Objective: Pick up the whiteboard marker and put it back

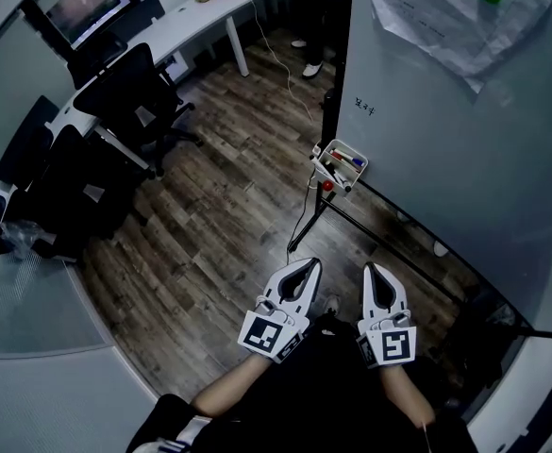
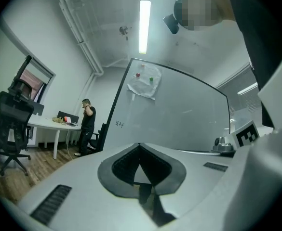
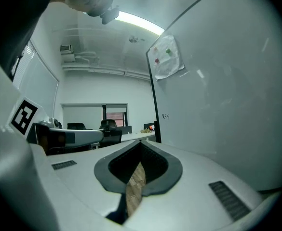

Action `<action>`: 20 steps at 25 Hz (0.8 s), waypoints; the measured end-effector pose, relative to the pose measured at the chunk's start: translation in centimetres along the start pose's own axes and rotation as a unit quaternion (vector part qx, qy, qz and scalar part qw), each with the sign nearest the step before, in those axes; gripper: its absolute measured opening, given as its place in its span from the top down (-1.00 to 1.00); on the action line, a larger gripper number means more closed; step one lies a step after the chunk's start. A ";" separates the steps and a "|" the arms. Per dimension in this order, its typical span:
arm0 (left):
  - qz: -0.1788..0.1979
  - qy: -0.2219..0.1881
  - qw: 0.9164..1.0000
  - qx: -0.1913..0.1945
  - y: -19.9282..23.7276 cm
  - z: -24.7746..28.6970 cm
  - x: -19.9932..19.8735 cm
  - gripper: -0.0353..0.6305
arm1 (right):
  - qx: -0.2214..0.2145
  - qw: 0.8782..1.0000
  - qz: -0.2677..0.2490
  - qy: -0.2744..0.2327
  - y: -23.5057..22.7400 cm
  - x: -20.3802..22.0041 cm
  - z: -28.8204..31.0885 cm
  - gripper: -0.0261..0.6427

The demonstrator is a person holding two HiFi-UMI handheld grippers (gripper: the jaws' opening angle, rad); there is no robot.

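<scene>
The right tongs [image 3: 140,143] filled the lower part of the view, level, with the two jaws closed tip to tip and nothing between them. Through the narrow gap behind the tips a strip of wooden floor [image 3: 134,189] was visible. A large whiteboard [image 3: 227,105] stood on the right, with small writing [image 3: 166,115] near its dark edge and a crumpled sheet [image 3: 167,57] pinned high on it under small coloured magnets. On the left the left tongs [image 3: 90,137] lay alongside, its marker cube [image 3: 24,117] nearer the camera. Far behind stood office chairs [image 3: 113,127], a worktop [image 3: 137,136] and a window [image 3: 114,114].
</scene>
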State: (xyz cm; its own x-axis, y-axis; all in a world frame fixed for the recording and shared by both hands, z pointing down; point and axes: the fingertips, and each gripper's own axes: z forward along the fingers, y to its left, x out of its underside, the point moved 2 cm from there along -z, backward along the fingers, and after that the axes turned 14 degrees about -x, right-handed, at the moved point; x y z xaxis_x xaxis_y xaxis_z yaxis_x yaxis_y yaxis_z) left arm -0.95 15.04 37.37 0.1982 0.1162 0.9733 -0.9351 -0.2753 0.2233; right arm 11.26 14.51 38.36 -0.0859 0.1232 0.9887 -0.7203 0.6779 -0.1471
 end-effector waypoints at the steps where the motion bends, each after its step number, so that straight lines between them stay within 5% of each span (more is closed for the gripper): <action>1: 0.001 -0.001 1.000 -0.003 0.0 0.4 -0.1 0.87 | -0.002 1.000 0.000 0.004 -0.4 0.0 0.2 0.88; 20: 0.017 -0.008 0.998 -0.064 -1.2 3.6 -0.4 0.87 | -0.054 0.999 0.004 0.007 -4.5 0.2 2.0 0.88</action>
State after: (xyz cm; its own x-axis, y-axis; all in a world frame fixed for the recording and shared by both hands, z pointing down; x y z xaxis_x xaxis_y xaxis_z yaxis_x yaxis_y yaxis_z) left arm 1.16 11.85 36.87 0.1701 0.0928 0.9810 -0.9709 -0.1543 0.1830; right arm 13.08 10.03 39.29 -0.0816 0.1379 0.9871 -0.6417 0.7505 -0.1579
